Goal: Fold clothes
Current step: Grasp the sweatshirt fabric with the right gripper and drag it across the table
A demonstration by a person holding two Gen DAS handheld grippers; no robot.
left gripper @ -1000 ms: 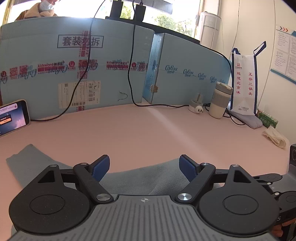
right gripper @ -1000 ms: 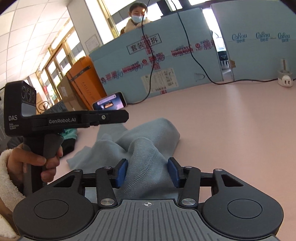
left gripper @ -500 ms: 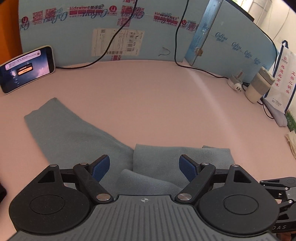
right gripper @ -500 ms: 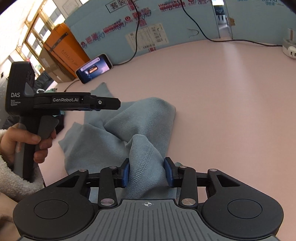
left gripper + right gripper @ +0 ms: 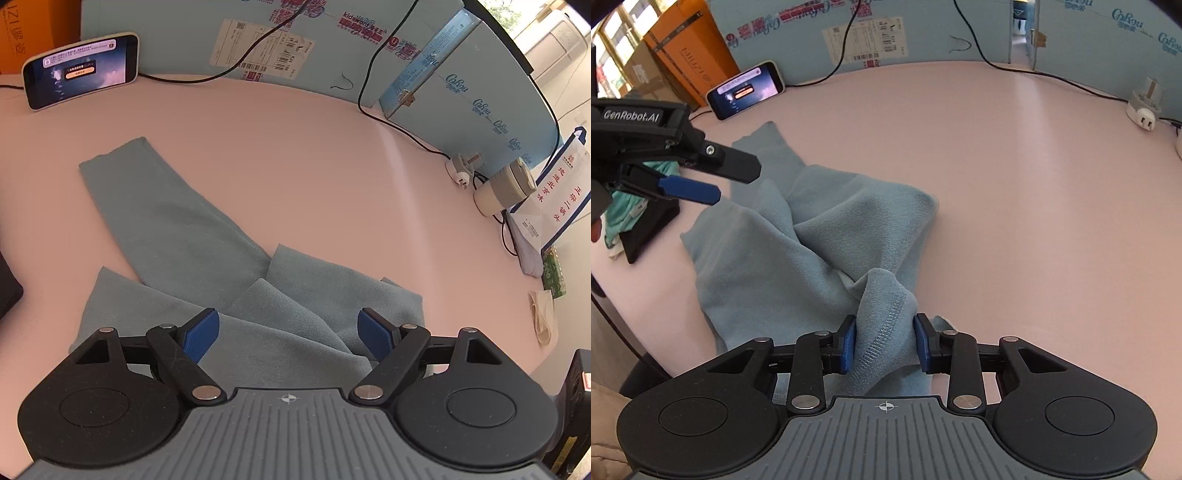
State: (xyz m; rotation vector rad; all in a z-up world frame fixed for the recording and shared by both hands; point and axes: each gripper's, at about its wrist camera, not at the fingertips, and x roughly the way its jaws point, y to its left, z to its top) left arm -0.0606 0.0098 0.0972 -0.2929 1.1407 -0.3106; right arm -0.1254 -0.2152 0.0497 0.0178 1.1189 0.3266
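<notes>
Right tongs (image 5: 885, 341): jaws have just been closing, and the blue pads are now clamping a bunched, stitched hem of the grey-blue garment (image 5: 812, 254). A second ago the same fold was sitting loosely between wider pads; now the cloth is pinched into a ridge and rising off the pink table (image 5: 1015, 192). Reading: the grab is made, and this corner is being lifted, probably to carry it over for the fold.

Left tongs (image 5: 286, 334): jaws standing wide apart, pads pressing on nothing, hovering above the garment (image 5: 177, 229). Compared with a second ago, this camera is now looking down far more steeply, so most of the cloth is showing instead of just its near edge. From the right camera the left tongs (image 5: 701, 184) are hanging over the garment's far-left part, not touching it.

Garment: lying rumpled on the near-middle of the table, one long narrow part stretching toward the phone (image 5: 83, 68), other layers overlapping crookedly. Folding is looking barely begun; the crossed layers will likely need straightening.

Surroundings: phone propped against the blue board wall (image 5: 258, 44), black cable (image 5: 399, 125) trailing along the table, plug adapter (image 5: 461, 170) and cup (image 5: 502, 190) at far right, all well apart from the cloth. Nothing is blocking the fold path.
</notes>
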